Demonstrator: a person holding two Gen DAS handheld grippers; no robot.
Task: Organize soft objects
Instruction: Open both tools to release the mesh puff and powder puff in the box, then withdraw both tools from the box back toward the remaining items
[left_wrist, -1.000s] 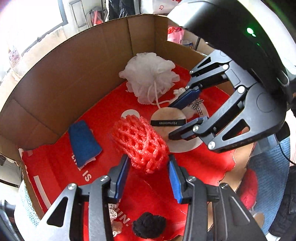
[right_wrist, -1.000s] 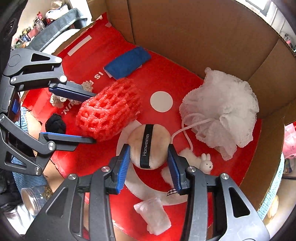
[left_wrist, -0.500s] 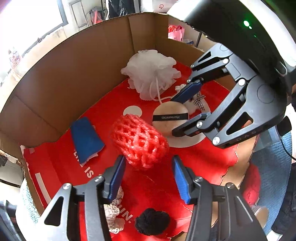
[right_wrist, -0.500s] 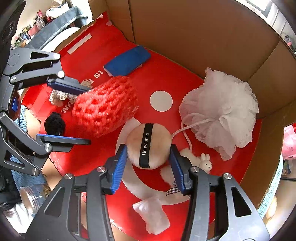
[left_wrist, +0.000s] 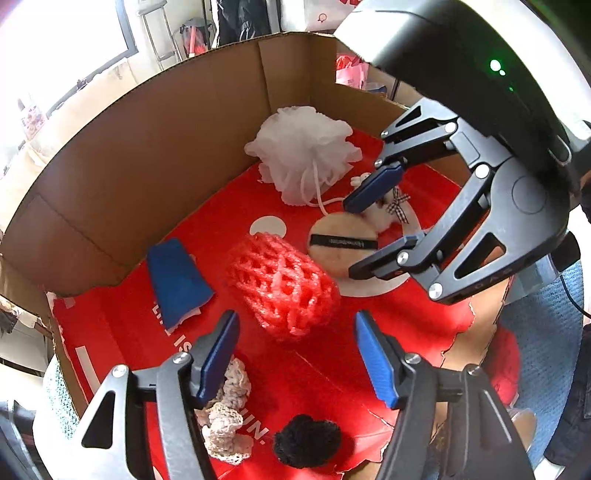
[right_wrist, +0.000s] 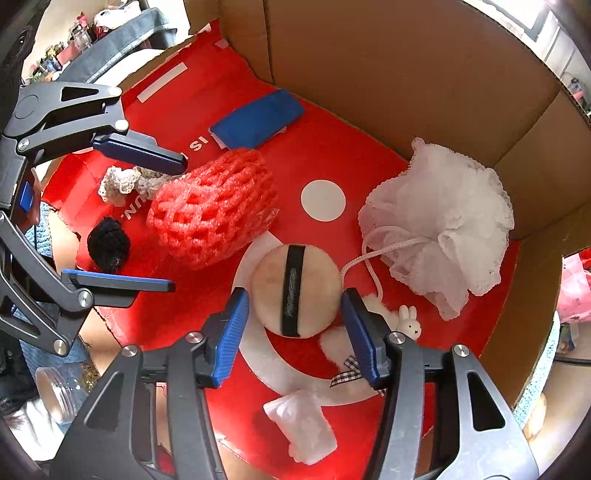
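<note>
Home room: window (left_wrist: 122, 26), clothes rack (left_wrist: 162, 40), cluttered shelf (right_wrist: 70, 40), gift bag (left_wrist: 349, 70).

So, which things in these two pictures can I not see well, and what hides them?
- White fluffy toy: right wrist view, partly behind the right gripper's fingers; only its bunny head shows clearly.
- Strap lettering on the powder puff: blurred in both views.
- Crochet piece: left wrist view, partly covered by a left gripper finger.
- Red print on the box floor: cut off by objects.
- Glass jar: right wrist view, at the dark edge.
</note>
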